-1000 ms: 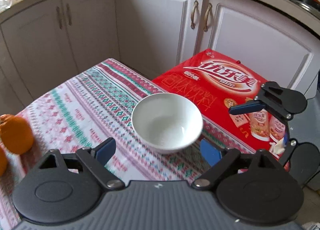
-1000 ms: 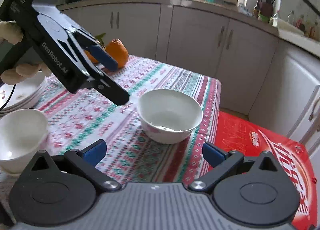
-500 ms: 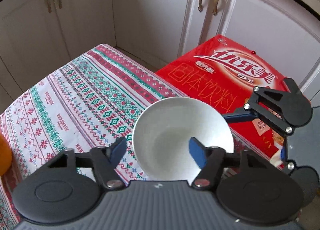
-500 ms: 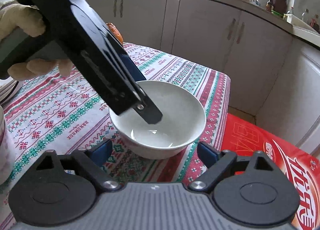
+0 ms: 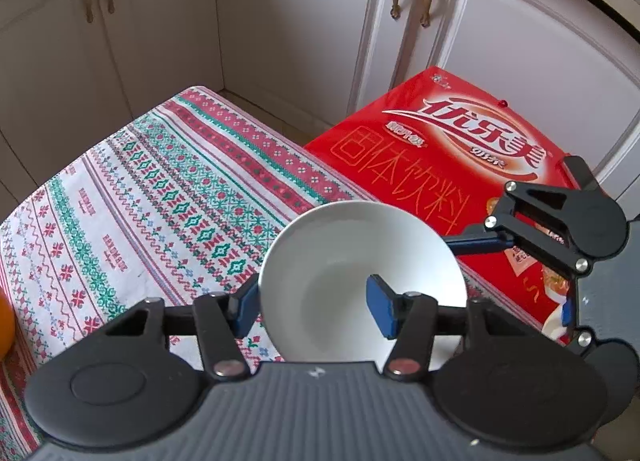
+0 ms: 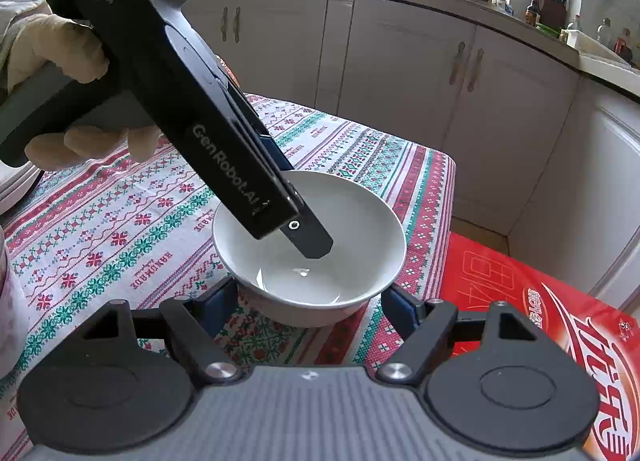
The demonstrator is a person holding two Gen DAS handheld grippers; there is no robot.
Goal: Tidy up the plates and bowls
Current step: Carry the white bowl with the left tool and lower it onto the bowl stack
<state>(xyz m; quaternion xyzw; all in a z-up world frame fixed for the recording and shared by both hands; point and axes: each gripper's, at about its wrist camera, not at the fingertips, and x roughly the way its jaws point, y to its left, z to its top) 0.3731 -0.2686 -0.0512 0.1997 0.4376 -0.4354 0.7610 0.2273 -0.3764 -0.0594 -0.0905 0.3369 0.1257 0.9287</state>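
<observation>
A white bowl (image 5: 352,261) stands near the table's corner on the patterned tablecloth (image 5: 160,201). My left gripper (image 5: 312,309) straddles the bowl's near rim, one finger outside and one inside; the jaws are still apart, not clamped. In the right wrist view the bowl (image 6: 352,221) lies between the fingers of my right gripper (image 6: 308,305), which is open around its base. The left gripper's finger (image 6: 312,241) dips into the bowl from above.
A red drinks carton (image 5: 460,149) stands beside the table's corner, also in the right wrist view (image 6: 540,321). White kitchen cabinets (image 5: 320,21) are behind. An orange (image 5: 6,325) lies at the left edge. Stacked plates (image 6: 16,189) and another bowl's edge (image 6: 8,289) are at far left.
My left gripper has come down over the bowl and narrowed, one finger now inside the rim. My right gripper has moved in until its fingers flank the bowl.
</observation>
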